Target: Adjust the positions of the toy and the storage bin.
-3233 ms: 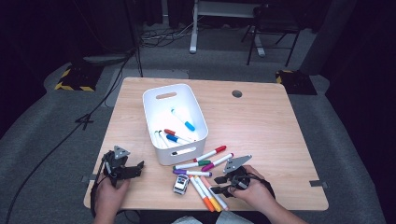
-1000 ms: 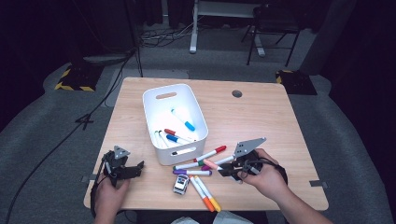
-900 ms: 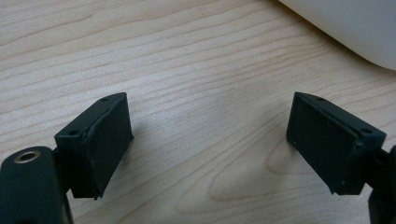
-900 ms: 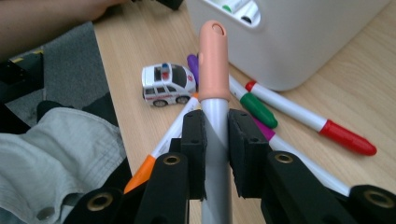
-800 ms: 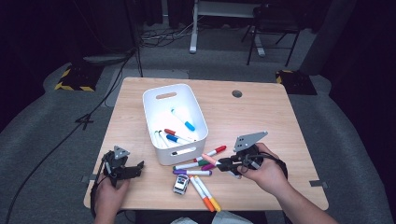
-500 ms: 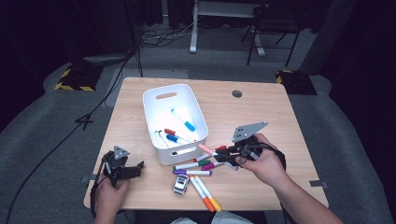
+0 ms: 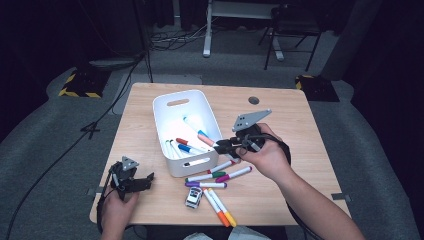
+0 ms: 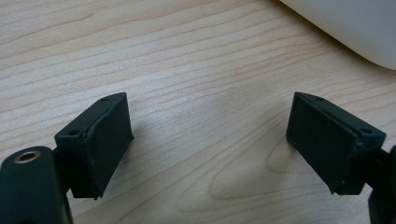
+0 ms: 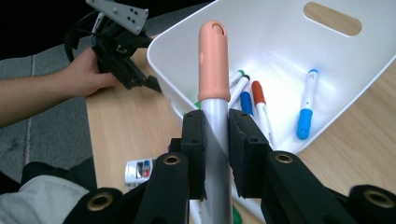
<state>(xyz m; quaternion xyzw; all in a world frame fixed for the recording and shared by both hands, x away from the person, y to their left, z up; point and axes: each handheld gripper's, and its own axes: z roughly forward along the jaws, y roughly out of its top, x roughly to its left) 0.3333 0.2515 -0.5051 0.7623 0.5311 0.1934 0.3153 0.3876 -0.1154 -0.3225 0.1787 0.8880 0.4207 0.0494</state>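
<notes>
Marker sits pinched between right gripper fingers; left gripper fingers spread, empty.

So we've got a marker with a salmon-pink cap and a pale grey barrel, standing nearly upright in the middle of the right gripper view, cap end up, its barrel pinched between two black pads. In the high view that same marker sits right of center, lying roughly level with the cap pointing left over the right rim of the white bin. The bin is a rounded white tub with a slot handle at its far end, sitting center-left on the table, and we can see a few markers lying loose on its floor, red, blue and green caps among them.
</notes>
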